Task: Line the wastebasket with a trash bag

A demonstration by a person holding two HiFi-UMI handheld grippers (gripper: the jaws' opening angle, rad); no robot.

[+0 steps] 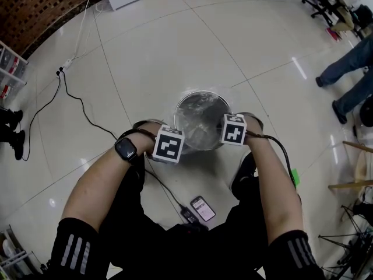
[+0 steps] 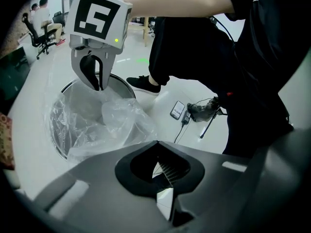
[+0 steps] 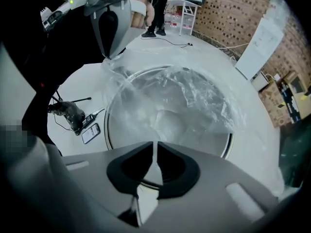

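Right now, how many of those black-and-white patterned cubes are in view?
2. One cube rides the left gripper at the wastebasket's near-left rim; the other rides the right gripper at its near-right rim. Both grippers grip the trash bag. None looks hidden.

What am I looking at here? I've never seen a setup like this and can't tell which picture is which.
There is no robot: a person holds a hand-operated gripper in each hand. The head view looks down from a camera on their head. The other two come from cameras riding on the grippers. On the tiled floor stands a round wastebasket with a clear trash bag draped in it. A phone lies near their feet. The left gripper and the right gripper each pinch the bag's edge, one either side of the rim.
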